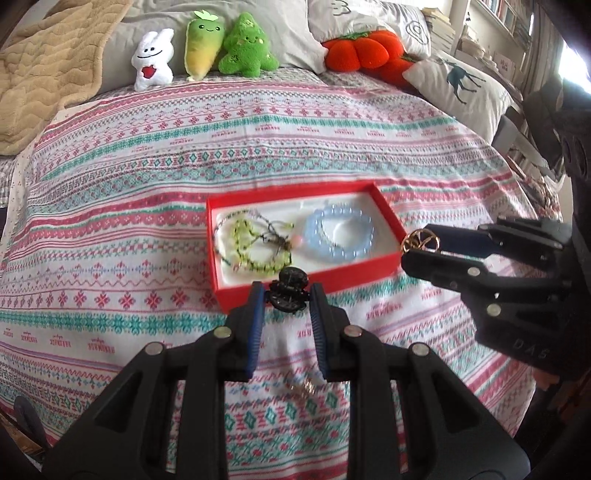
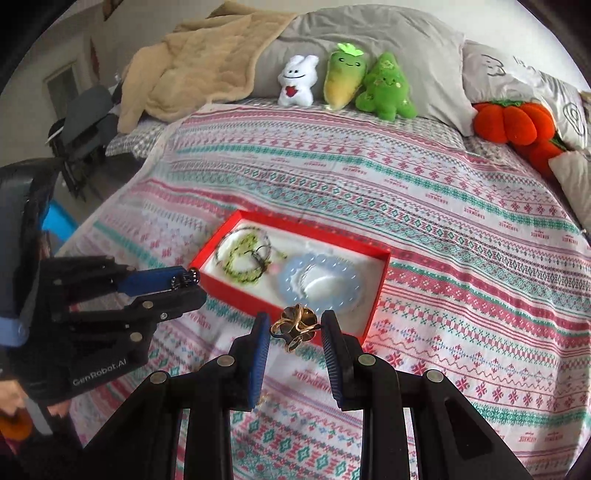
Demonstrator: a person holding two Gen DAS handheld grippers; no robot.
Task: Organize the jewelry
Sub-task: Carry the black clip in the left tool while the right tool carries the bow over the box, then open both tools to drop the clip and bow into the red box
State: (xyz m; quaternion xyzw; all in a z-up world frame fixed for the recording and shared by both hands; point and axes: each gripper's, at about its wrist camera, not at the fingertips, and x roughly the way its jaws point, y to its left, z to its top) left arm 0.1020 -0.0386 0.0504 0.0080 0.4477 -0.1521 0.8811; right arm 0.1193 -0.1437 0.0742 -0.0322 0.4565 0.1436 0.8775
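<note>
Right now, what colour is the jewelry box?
Red box, white inside; clearest in the left wrist view.

A bed [image 2: 461, 221] with a patterned cover carries 1 red box [image 2: 236, 295], 3 plush toys [image 2: 343, 83] and pillows [image 2: 369, 33].

1 red box [image 1: 310, 275], 2 hand-held grippers, 3 small plush toys, 2 orange plush pumpkins [image 2: 517, 123], 1 beige blanket [image 1: 48, 70]

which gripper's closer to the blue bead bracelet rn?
Right. The right gripper, shut on a gold piece, sits by the box edge beside the blue bead bracelet. The left gripper, holding a dark piece, is nearer the green beads.
</note>
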